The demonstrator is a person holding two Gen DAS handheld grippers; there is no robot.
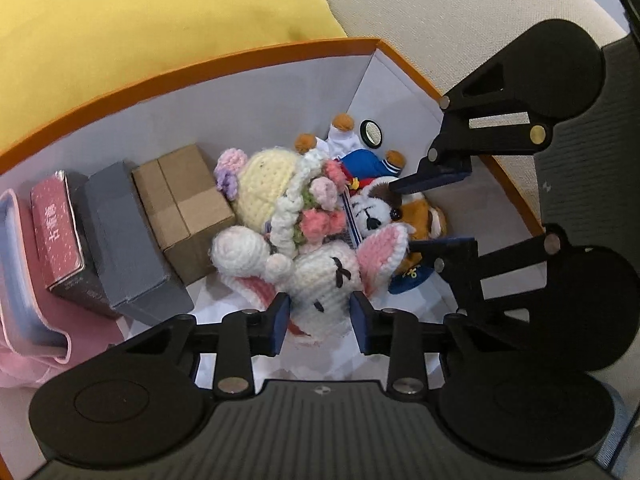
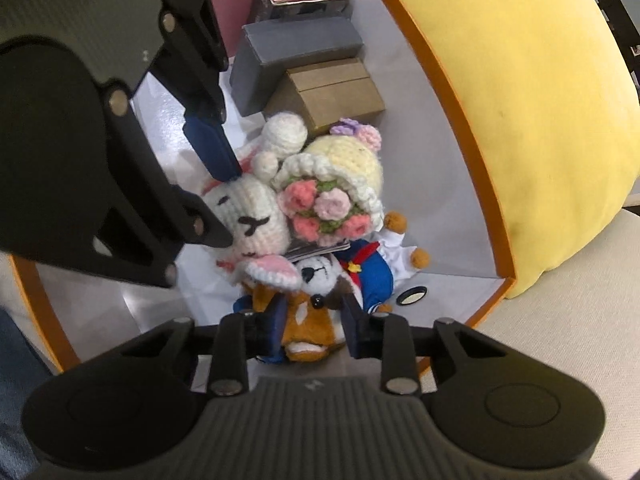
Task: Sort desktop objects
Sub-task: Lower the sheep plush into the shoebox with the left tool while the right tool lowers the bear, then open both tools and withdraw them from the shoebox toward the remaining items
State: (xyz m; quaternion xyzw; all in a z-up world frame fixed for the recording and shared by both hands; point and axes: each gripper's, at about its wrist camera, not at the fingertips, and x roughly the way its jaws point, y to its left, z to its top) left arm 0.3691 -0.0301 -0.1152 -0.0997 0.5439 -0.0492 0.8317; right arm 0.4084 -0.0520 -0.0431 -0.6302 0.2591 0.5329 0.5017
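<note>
A white crochet rabbit [image 1: 320,280] lies in a heap of soft toys inside a white box with an orange rim [image 1: 224,68]. My left gripper [image 1: 322,316] is shut on the rabbit's head, with a pad on each side; in the right wrist view the left gripper [image 2: 232,206] straddles the rabbit [image 2: 252,220]. Beside the rabbit lies a brown and white dog plush [image 2: 312,320], and my right gripper [image 2: 314,326] is shut on its body. In the left wrist view the right gripper [image 1: 404,216] is around the dog [image 1: 380,212]. A crochet bouquet [image 1: 316,208] rests on both toys.
A cardboard box [image 1: 184,208], a grey box [image 1: 128,236], a red box [image 1: 56,232] and a pink holder [image 1: 24,280] line the box's left side. A blue sailor plush [image 1: 364,164] and a small round ring [image 1: 372,132] lie in the far corner. A yellow cushion [image 1: 140,20] presses against the box.
</note>
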